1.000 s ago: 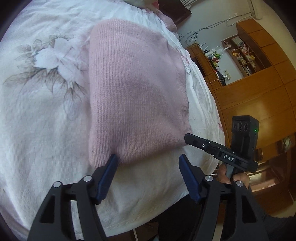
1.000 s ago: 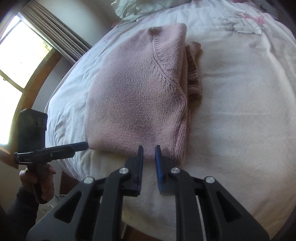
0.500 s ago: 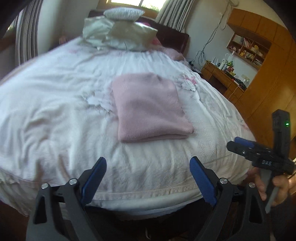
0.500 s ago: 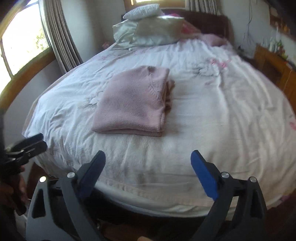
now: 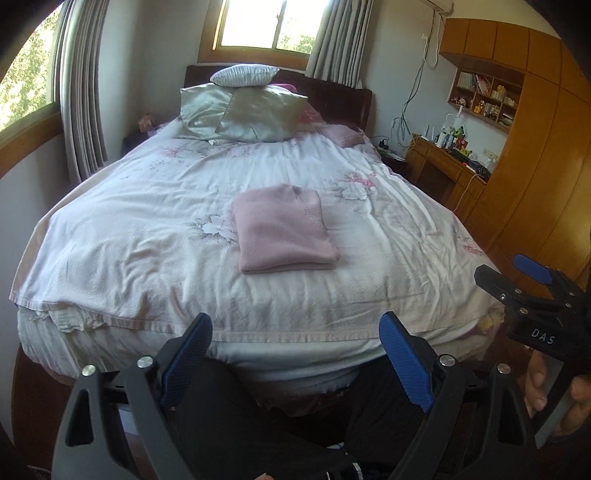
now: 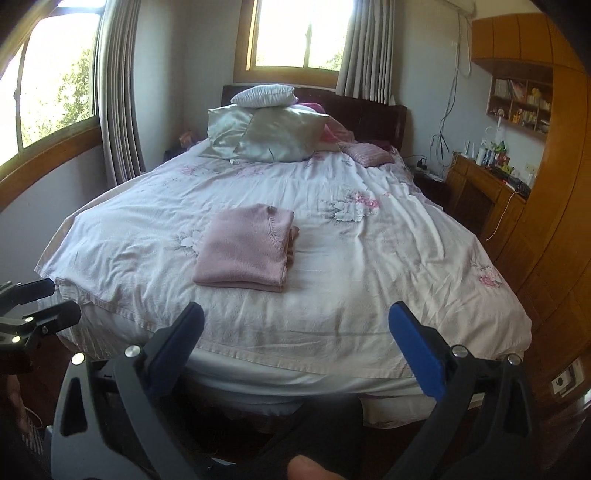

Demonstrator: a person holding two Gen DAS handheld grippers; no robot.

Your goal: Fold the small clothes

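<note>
Lying flat, pink knit sweater (image 5: pixel 284 230) folded into a soft rectangle on wrinkled floral bedspread (image 5: pixel 147 236), left gripper (image 5: pixel 295 354) and right gripper (image 6: pixel 297 343) spread wide, empty, blue ribbed pads (image 5: pixel 404 360).

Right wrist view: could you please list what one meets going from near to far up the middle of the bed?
Right gripper → front edge of the floral bedspread → folded pink sweater → satin pillows → small white pillow → dark headboard → window.
</note>
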